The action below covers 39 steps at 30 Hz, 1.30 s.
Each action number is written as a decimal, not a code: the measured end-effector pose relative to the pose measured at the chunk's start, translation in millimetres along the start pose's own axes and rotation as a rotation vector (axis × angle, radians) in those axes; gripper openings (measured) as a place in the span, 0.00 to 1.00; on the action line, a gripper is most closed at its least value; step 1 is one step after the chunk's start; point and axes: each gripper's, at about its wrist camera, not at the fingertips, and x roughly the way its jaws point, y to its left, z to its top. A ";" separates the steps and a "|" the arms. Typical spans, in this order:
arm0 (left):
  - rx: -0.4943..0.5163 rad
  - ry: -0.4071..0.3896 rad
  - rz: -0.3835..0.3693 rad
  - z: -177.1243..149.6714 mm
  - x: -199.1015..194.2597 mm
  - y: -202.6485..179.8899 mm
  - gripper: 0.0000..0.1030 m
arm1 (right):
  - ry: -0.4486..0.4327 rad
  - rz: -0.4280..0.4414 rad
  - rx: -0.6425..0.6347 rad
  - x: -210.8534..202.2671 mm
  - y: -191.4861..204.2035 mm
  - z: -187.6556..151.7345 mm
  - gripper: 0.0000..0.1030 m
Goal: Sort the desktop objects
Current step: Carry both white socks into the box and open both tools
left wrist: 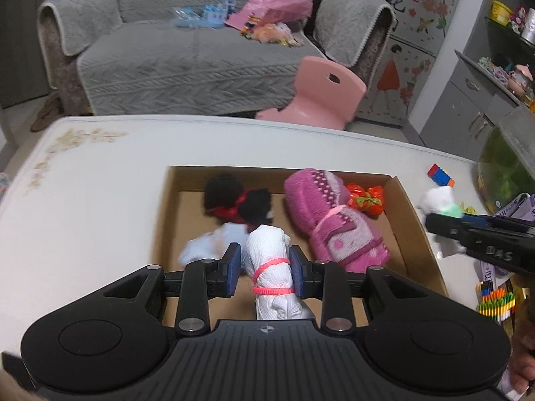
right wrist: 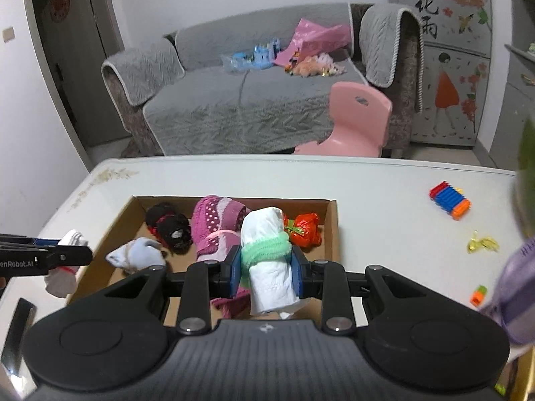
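A cardboard box (left wrist: 406, 207) (right wrist: 331, 230) sits on the white table. It holds a black bundle (left wrist: 237, 200) (right wrist: 169, 224), a pink sock roll (left wrist: 331, 220) (right wrist: 217, 224), a red wrapped item (left wrist: 366, 198) (right wrist: 304, 229) and a pale blue bundle (left wrist: 207, 239) (right wrist: 137, 254). My left gripper (left wrist: 265, 267) is shut on a white roll tied with a pink band (left wrist: 267, 260), above the box's near part. My right gripper (right wrist: 265, 272) is shut on a white roll with a green band (right wrist: 265, 247), above the box's near right part.
A blue, red and orange toy (left wrist: 441, 174) (right wrist: 449, 200) lies on the table right of the box, with a yellow trinket (right wrist: 483, 244) and a small orange piece (right wrist: 478, 294). A pink chair (left wrist: 314, 95) and grey sofa (left wrist: 187, 56) stand beyond.
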 end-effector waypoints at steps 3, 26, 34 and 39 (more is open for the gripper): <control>0.012 0.025 -0.011 7.5 23.8 -10.2 0.36 | 0.026 -0.007 -0.005 19.4 -1.6 5.4 0.26; 0.059 0.072 0.028 4.7 111.3 -22.9 0.38 | 0.141 -0.058 -0.003 89.9 -10.2 8.3 0.26; 0.122 0.033 0.039 -0.9 108.4 -30.2 0.65 | 0.123 -0.064 -0.031 91.4 -4.4 9.6 0.36; 0.131 -0.010 0.055 -4.4 88.9 -26.6 0.71 | 0.104 -0.065 -0.032 82.7 -4.6 15.5 0.36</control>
